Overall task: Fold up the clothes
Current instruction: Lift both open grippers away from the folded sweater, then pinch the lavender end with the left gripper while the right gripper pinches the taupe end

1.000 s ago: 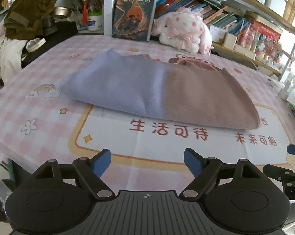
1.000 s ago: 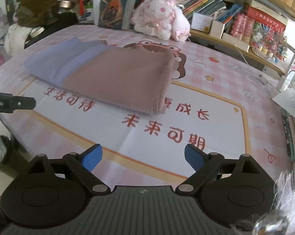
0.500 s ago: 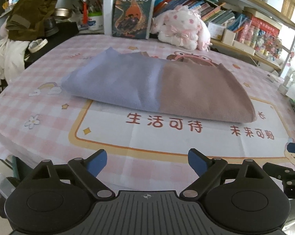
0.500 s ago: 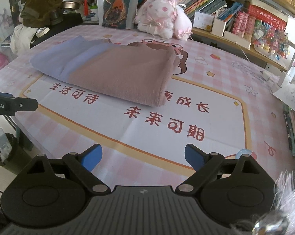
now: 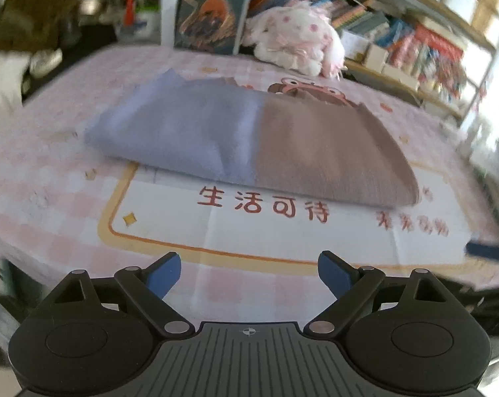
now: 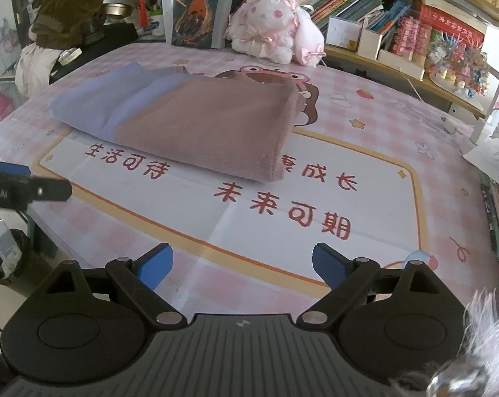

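Left wrist view has the left gripper (image 5: 248,269) with its jaws wide after just opening a bit more, nothing between them. Right gripper (image 6: 241,266) is wide and empty too. The folded cloth (image 5: 249,145), half lilac and half brown, lies flat on the pink checked table cover (image 5: 51,218), well apart from both. If 1 more fold is wanted, I'd grab both corners of 1 short end and lift evenly.

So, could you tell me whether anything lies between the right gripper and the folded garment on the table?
Nothing visible does. Between the open right gripper and the folded lilac-and-brown garment there is only the bare printed tablecloth. The left gripper sits off to the side, clear of that path.
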The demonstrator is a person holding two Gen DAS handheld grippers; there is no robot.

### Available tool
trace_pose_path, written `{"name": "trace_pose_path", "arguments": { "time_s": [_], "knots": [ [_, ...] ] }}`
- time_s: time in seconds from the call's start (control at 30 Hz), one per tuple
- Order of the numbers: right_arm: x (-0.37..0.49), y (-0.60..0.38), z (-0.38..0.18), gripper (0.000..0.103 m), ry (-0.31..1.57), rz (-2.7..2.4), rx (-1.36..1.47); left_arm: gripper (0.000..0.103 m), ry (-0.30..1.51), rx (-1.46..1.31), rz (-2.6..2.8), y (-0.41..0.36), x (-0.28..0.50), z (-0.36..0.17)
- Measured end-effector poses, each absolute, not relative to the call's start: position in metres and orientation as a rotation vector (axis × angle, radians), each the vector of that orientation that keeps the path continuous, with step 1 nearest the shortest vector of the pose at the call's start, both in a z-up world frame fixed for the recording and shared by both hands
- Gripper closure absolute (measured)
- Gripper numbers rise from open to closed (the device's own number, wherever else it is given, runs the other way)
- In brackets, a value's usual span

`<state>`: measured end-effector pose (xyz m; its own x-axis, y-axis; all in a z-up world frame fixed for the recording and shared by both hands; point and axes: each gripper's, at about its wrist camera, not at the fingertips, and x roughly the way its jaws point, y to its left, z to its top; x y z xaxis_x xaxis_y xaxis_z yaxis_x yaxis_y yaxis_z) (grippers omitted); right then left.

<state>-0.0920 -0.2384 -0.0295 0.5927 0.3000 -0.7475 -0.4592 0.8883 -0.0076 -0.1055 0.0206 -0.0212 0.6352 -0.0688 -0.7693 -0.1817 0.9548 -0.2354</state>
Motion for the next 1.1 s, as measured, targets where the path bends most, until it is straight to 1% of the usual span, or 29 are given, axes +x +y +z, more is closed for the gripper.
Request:
{"name": "trace_pose_path", "arguments": {
  "time_s": [0.17,0.3,0.4,0.57,0.73,0.83,0.9,0.97,1.0,1.03,1.1],
  "knots": [
    [-0.079,-0.228,-0.03,0.011,0.845,0.417,-0.21,0.012,0.909,-0.583,0.054,0.058,-0.088,-0.032],
    [-0.066,-0.219,-0.028,0.012,0.856,0.405,-0.205,0.012,0.892,-0.669,0.096,0.078,-0.079,-0.037],
    [-0.058,-0.212,-0.028,0.012,0.859,0.395,-0.208,0.012,0.852,-0.731,0.147,0.095,-0.075,-0.038],
    [-0.044,-0.202,-0.026,0.012,0.856,0.365,-0.205,0.012,0.76,-0.927,0.255,0.127,-0.075,-0.046],
    [-0.019,-0.206,-0.02,0.012,0.863,0.282,-0.115,0.013,0.722,-1.074,0.302,0.153,-0.069,-0.057],
    [-0.005,-0.209,-0.016,0.013,0.871,0.248,-0.057,0.013,0.658,-1.232,0.324,0.172,-0.071,-0.066],
    [0.005,-0.209,-0.013,0.014,0.871,0.231,-0.028,0.019,0.616,-1.351,0.346,0.183,-0.071,-0.073],
    [0.014,-0.21,-0.011,0.015,0.871,0.219,0.004,0.034,0.591,-1.424,0.368,0.191,-0.068,-0.079],
    [0.02,-0.21,-0.011,0.02,0.872,0.211,0.025,0.039,0.582,-1.444,0.374,0.195,-0.067,-0.081],
    [0.026,-0.211,-0.011,0.023,0.874,0.199,0.044,0.042,0.574,-1.464,0.38,0.198,-0.065,-0.083],
    [0.038,-0.212,-0.013,0.037,0.889,0.169,0.073,0.052,0.57,-1.476,0.385,0.202,-0.059,-0.085]
  ]
}}
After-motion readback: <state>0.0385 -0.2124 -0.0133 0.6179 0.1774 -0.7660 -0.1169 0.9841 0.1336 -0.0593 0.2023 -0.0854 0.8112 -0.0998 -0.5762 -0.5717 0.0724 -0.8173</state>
